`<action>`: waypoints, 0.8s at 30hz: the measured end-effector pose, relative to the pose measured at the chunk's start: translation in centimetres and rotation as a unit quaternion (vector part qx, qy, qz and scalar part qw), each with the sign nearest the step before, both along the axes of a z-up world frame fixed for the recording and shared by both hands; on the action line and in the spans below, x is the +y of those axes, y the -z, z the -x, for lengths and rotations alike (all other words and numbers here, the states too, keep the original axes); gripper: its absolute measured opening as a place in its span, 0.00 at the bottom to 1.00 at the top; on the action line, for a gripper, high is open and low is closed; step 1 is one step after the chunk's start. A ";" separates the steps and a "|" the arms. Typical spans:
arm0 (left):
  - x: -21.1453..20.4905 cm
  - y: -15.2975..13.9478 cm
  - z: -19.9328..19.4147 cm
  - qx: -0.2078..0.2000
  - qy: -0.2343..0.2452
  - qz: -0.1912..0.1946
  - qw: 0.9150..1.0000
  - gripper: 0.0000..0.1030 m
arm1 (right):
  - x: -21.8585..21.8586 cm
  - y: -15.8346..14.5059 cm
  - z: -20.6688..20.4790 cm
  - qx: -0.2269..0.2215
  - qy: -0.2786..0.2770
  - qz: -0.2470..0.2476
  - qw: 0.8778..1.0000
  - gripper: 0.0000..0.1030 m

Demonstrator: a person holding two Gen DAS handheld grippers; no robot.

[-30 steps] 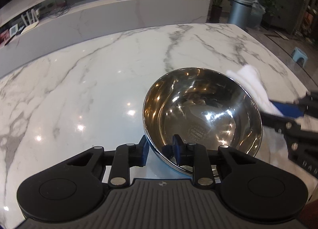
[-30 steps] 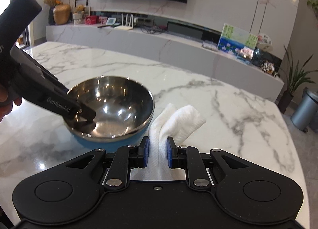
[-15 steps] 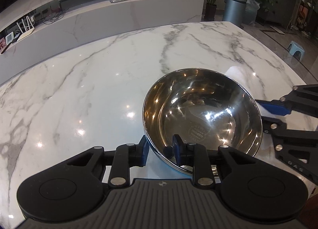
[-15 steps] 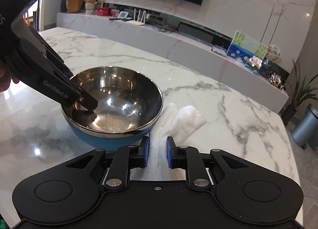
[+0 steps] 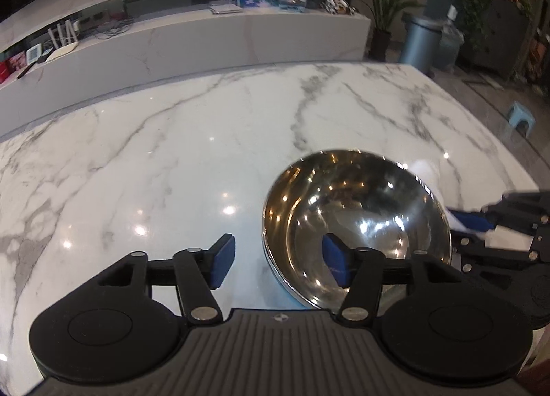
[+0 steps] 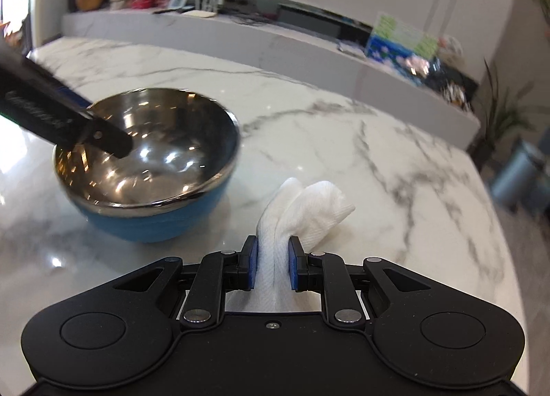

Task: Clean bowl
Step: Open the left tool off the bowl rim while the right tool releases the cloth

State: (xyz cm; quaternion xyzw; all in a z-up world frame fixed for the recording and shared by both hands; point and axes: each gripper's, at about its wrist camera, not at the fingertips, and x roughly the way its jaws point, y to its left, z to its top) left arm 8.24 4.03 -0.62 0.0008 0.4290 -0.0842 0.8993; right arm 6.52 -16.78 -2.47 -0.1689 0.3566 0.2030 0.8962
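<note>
- A steel bowl (image 5: 357, 217) with a blue outer shell sits upright on a white marble table (image 5: 172, 155), toward the right of the left wrist view and at the left of the right wrist view (image 6: 147, 169).
- The left gripper (image 5: 278, 258) straddles the bowl's near rim, its jaws opening: 1 blue pad hangs inside the bowl, the other outside over bare marble, and neither presses on the rim.
- In the right wrist view, a black finger of the left gripper (image 6: 103, 136) reaches down into the bowl from the left edge.
- The right gripper (image 6: 273, 267) stays out of the bowl, its 2 blue pads clamped on a folded white cloth (image 6: 309, 206) whose free end stands up beyond the fingertips.
- That cloth sits just beside the bowl on its right, above the marble; whether it touches the table cannot be told.
- From the left wrist view, the right gripper (image 5: 481, 224) shows at the far right, beside the bowl, with a sliver of cloth (image 5: 426, 172) behind the rim.
- A long marble ledge (image 6: 240, 41) carrying small household items runs behind the table.
</note>
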 end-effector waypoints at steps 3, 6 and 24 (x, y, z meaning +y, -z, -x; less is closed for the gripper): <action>0.3 -0.4 0.0 -0.004 -0.009 0.015 1.000 0.66 | -0.1 0.3 -0.1 0.014 0.013 0.001 1.000 0.17; 0.6 -0.7 0.0 -0.008 -0.014 0.032 0.999 0.70 | 0.1 0.3 -0.1 0.026 0.022 0.000 0.999 0.26; 2.2 -2.4 0.5 -0.059 -0.043 0.077 0.994 0.80 | -0.1 -4.4 1.5 -0.084 0.116 -0.063 0.988 0.71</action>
